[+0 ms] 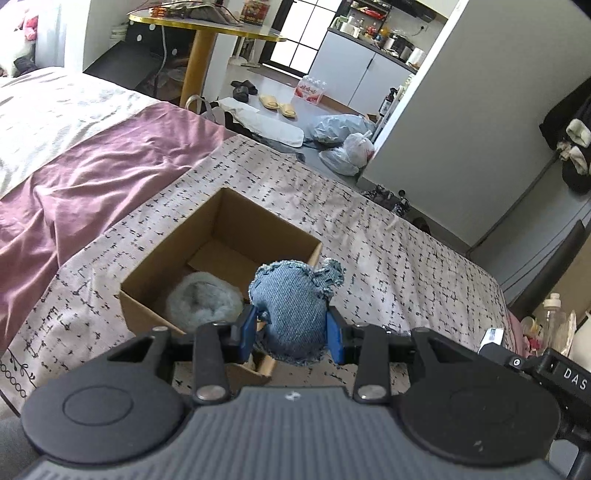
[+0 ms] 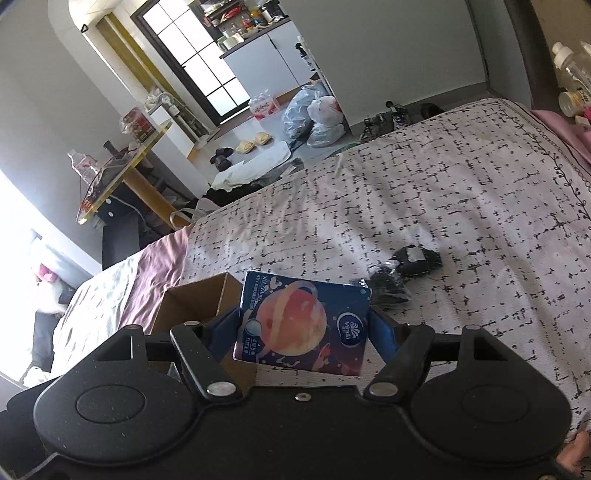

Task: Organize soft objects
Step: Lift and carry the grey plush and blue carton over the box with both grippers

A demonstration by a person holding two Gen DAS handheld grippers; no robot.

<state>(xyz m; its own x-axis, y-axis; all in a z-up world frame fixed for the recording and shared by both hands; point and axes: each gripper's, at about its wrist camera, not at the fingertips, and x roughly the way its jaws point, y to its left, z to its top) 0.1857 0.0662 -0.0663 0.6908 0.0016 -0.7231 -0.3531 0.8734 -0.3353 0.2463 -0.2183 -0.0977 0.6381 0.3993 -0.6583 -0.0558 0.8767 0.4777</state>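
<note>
Over the cardboard box [image 1: 221, 266] holding a grey fluffy item [image 1: 203, 301]: left gripper [image 1: 291, 332] clamped on denim pouch [image 1: 293, 306]; right gripper [image 2: 304, 328] clamped on tissue pack [image 2: 303, 321].

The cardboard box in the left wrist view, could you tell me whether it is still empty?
No, the cardboard box already holds a fluffy grey item, lying at its near end beside the denim pouch held by the left gripper.

At your eleven o'clock stands a gold-rimmed round table [image 1: 207, 26], with slippers [image 1: 277, 105] and tied plastic bags [image 1: 343, 142] on the floor at twelve.
</note>
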